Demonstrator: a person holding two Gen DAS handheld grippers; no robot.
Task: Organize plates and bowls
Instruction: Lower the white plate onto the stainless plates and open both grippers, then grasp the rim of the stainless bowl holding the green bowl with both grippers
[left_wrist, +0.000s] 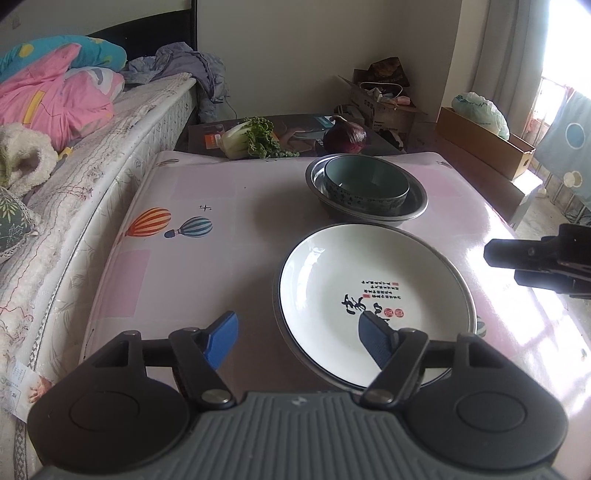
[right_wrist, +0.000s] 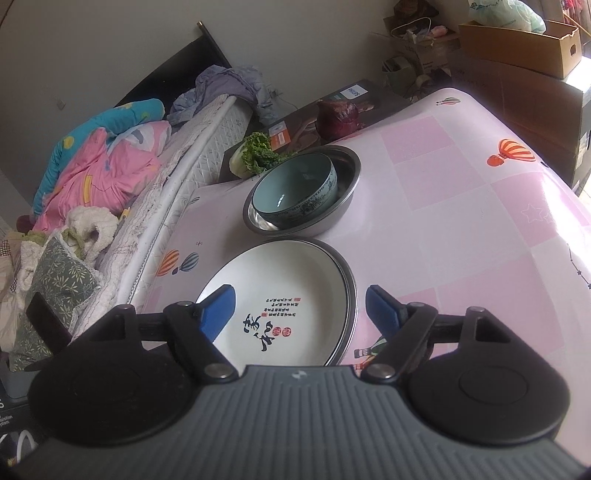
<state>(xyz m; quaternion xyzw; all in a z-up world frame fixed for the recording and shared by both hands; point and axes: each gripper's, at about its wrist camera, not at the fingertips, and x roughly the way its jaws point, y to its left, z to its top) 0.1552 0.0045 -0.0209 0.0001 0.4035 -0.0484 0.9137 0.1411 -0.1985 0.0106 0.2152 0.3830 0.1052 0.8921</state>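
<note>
A white plate (left_wrist: 351, 280) (right_wrist: 295, 280) with dark calligraphy lies in a shallow metal plate (left_wrist: 279, 328) (right_wrist: 353, 295) on the pink table (left_wrist: 207, 266) (right_wrist: 461, 221). Just behind it, a teal bowl (left_wrist: 365, 184) (right_wrist: 295, 184) sits inside a steel bowl (left_wrist: 419, 206) (right_wrist: 349, 173). My left gripper (left_wrist: 297, 321) is open over the plate's near left rim, with one blue pad above the plate and the other over the table. My right gripper (right_wrist: 300, 291) is open over the plate's near right part, holding nothing. Its black fingers (left_wrist: 517, 253) show at the right edge of the left wrist view.
A bed with a pink and blue quilt (left_wrist: 55, 92) (right_wrist: 99, 166) runs along the table's left side. Behind the table a dark box carries a leafy cabbage (left_wrist: 251, 140) (right_wrist: 255, 153) and a purple cabbage (left_wrist: 345, 138) (right_wrist: 338, 118). Cardboard boxes (left_wrist: 484, 144) (right_wrist: 524, 44) stand at the back right.
</note>
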